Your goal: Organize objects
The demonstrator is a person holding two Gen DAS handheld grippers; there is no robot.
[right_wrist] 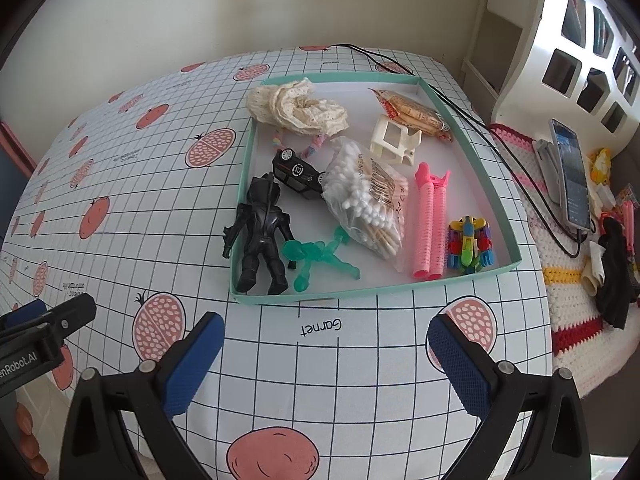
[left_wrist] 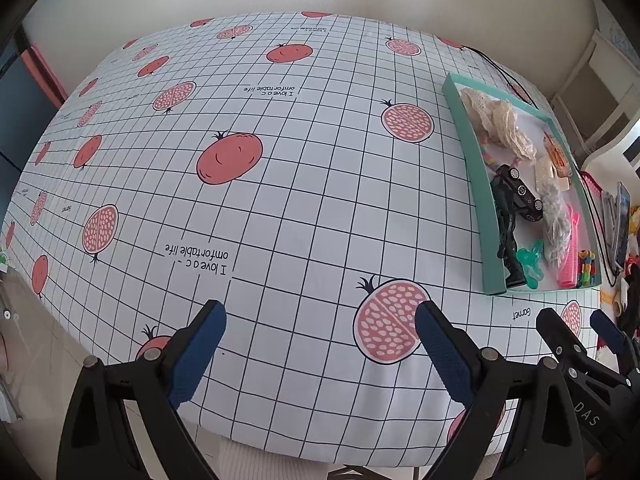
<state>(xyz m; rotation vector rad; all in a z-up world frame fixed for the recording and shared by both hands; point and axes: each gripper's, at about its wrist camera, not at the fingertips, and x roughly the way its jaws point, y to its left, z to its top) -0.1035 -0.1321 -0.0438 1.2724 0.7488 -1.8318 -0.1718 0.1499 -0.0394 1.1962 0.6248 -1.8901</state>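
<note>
Right wrist view: tray (right_wrist: 472,276) sits mid-frame, directly ahead of right gripper (right_wrist: 324,360), jaws apart, empty; left gripper (left_wrist: 320,356) likewise apart, farther off.

Tablecloth (right_wrist: 320,360): "Garnet", "I love a comfortable life". Left claw (right_wrist: 52,320) body: "…enRobot.AI". Right claw (left_wrist: 576,324) body: "DAS".

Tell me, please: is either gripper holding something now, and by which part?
Nothing is held. The left gripper and the right gripper are both open above the tablecloth, short of the tray.
</note>
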